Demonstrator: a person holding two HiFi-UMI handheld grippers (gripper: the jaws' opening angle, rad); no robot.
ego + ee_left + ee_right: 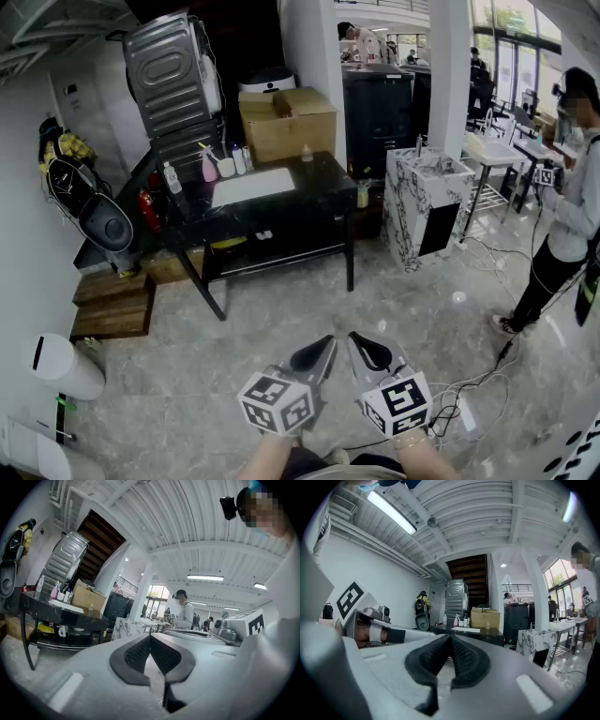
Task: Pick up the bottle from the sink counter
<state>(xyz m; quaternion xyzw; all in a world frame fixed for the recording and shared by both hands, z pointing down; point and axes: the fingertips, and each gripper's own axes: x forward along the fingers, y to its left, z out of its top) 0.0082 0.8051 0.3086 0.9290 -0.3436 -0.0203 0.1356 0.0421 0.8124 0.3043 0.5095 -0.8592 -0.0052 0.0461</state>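
Head view: both tongs sit low at the bottom edge, side by side and nearly touching, each carried on a forearm coming up from below. The left gripper [323,349] and the right gripper [366,349] point forward over the stone floor [187,375] toward the black sink counter [309,202], which stands well apart from them. Their marker cubes face upward just behind the jaws. On the counter a white basin [251,186] lies in the top, and behind it stand a clear bottle [172,178], a pink bottle [208,166] and a small bottle [306,153] – which one the task means I cannot tell. A cardboard box [286,120] rises behind the counter. A person [567,202] stands at the right.

Left gripper view: the tongs are held level, and the dark ribbed pads [136,653] meet at their tips with nothing between them. The counter [51,609] is far off to the left, with the pink bottle [55,591] on it. The other tongs' cube shows at the right edge.

Right gripper view: these tongs are also level and aimed almost straight at the counter [478,634]. The pads [464,656] are pressed together and empty – no gap at the tips. The clear bottle [445,619], pink bottle [456,620] and small bottle [488,626] stand on the distant top. The left hand [370,634] grips its tool close by on the left.
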